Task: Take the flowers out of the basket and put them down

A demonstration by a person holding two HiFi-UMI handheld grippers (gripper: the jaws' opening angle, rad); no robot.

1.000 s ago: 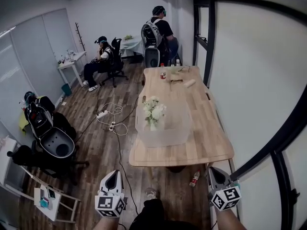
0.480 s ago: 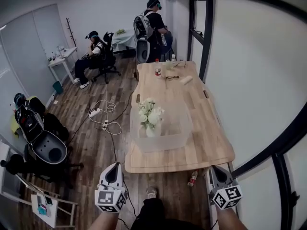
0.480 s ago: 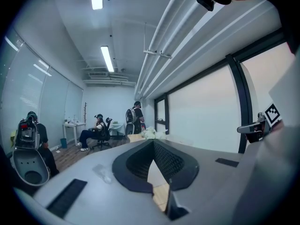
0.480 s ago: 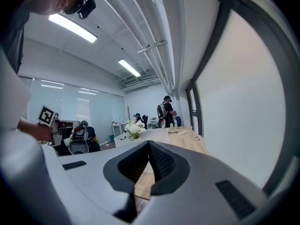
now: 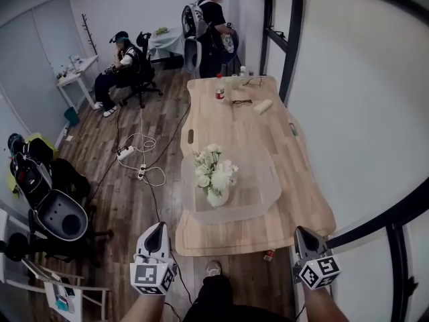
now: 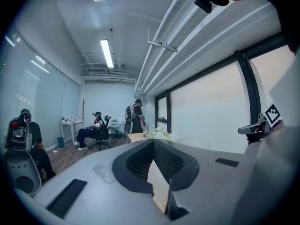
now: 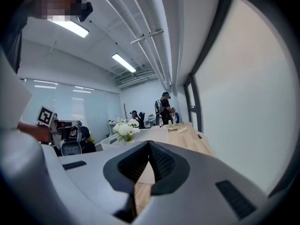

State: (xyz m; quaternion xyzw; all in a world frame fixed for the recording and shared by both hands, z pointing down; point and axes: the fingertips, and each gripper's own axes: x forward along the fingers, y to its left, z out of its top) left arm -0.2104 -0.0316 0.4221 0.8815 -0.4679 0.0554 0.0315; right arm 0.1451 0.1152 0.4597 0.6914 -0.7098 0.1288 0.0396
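Note:
A bunch of white flowers [image 5: 214, 174] stands upright in a translucent plastic basket [image 5: 258, 193] on the near half of a wooden table [image 5: 295, 180]. My left gripper [image 5: 158, 228] and right gripper [image 5: 299, 232] hang short of the table's near edge, one at each side, apart from the basket. Both are shut with nothing between the jaws. In the right gripper view the flowers [image 7: 124, 129] and basket [image 7: 157, 134] show over the shut gripper [image 7: 149, 143]. In the left gripper view the flowers [image 6: 158, 133] peek above the shut gripper [image 6: 153, 142].
At the table's far end lie a red-capped bottle [image 5: 219, 89], glasses [image 5: 241, 102] and a pale roll [image 5: 263, 106]. One person sits [image 5: 117, 66] and another stands [image 5: 211, 19] beyond. Cables [image 5: 141, 159] trail on the floor; a dark chair [image 5: 57, 213] stands left; a wall [image 5: 362, 113] runs right.
The view has drawn closer to the table, so the basket and flowers sit lower and nearer. Both grippers keep their places at the bottom, still shut.

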